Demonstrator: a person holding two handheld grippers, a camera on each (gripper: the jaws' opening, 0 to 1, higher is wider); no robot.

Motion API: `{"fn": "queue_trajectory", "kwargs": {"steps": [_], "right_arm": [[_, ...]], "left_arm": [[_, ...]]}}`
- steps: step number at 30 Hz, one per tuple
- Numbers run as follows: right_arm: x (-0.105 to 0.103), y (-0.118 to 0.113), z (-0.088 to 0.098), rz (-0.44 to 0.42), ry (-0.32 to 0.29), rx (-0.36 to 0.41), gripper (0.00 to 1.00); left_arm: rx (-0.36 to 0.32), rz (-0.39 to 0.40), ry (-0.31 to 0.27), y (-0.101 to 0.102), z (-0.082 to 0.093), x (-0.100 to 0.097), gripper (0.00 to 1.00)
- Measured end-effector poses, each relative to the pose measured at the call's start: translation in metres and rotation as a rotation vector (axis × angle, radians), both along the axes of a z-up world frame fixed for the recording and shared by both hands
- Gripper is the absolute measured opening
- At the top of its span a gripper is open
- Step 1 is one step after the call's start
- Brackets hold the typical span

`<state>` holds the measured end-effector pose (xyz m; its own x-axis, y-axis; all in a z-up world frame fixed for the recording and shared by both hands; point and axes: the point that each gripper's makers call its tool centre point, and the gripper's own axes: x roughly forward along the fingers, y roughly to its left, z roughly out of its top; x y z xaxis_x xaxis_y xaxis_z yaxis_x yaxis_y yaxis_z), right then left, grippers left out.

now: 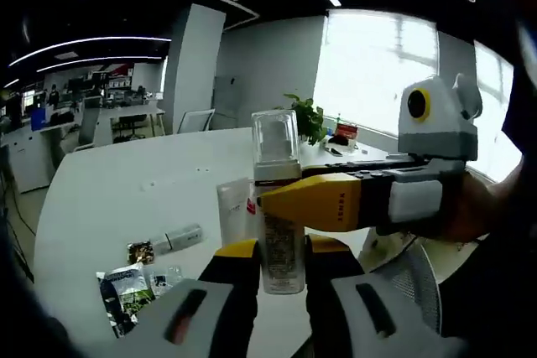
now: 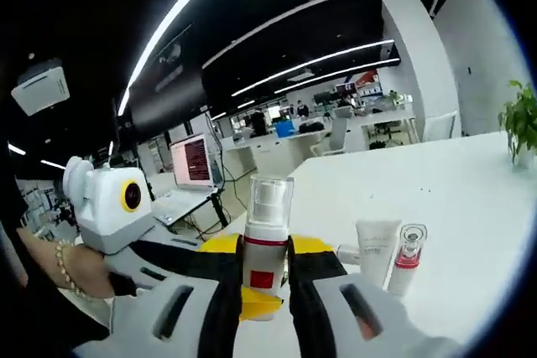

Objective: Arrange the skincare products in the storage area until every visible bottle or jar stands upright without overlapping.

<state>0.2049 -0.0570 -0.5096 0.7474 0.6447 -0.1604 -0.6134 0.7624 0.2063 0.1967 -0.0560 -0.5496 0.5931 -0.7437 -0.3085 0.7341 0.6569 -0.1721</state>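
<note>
My left gripper (image 1: 281, 270) and right gripper (image 2: 266, 291) both clamp same clear-capped pump bottle (image 1: 277, 207), held upright above white table (image 1: 109, 199). White tube (image 2: 375, 251) and small red-collared bottle (image 2: 407, 256) stand upright just right of it. Far left on table, small tube (image 1: 178, 239) lies flat near sachets (image 1: 130, 284). Judgement: partway; held bottle needs placing, lying tube needs standing.

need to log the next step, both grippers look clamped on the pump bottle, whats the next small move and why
Probably open the right gripper and let the left gripper set the pump bottle upright beside the white tube, because both grip one bottle held above the table.
</note>
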Motion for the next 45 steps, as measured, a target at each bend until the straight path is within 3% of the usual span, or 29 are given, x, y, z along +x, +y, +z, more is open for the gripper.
{"fn": "queue_trajectory", "kwargs": {"steps": [2, 8, 12, 16, 21, 27, 32, 38, 45], "right_arm": [[-0.003, 0.003, 0.001, 0.057, -0.034, -0.034, 0.21], [-0.01, 0.004, 0.006, 0.19, -0.069, -0.03, 0.23], [-0.021, 0.005, 0.011, 0.353, -0.109, -0.054, 0.24], [-0.034, 0.004, 0.019, 0.495, -0.108, -0.039, 0.24], [-0.047, -0.001, 0.03, 0.634, -0.072, 0.03, 0.22], [-0.057, 0.001, 0.039, 0.717, -0.118, 0.029, 0.21], [-0.06, 0.002, 0.037, 0.735, -0.143, -0.019, 0.2], [-0.063, 0.003, 0.019, 0.752, -0.149, -0.137, 0.19], [-0.06, -0.002, -0.002, 0.752, -0.167, -0.253, 0.19]], "left_arm": [[-0.013, -0.035, 0.006, -0.001, 0.001, -0.004, 0.24], [-0.064, -0.159, 0.002, -0.004, 0.009, -0.014, 0.24], [-0.043, -0.275, -0.025, -0.009, 0.014, -0.023, 0.24], [-0.052, -0.397, -0.037, -0.013, 0.02, -0.035, 0.24], [-0.086, -0.493, -0.031, -0.019, 0.028, -0.047, 0.24], [-0.079, -0.584, -0.044, -0.025, 0.032, -0.057, 0.24], [-0.044, -0.622, -0.05, -0.03, 0.029, -0.057, 0.24], [0.08, -0.659, -0.066, -0.039, 0.008, -0.057, 0.23], [0.158, -0.652, -0.083, -0.044, -0.013, -0.051, 0.23]]}}
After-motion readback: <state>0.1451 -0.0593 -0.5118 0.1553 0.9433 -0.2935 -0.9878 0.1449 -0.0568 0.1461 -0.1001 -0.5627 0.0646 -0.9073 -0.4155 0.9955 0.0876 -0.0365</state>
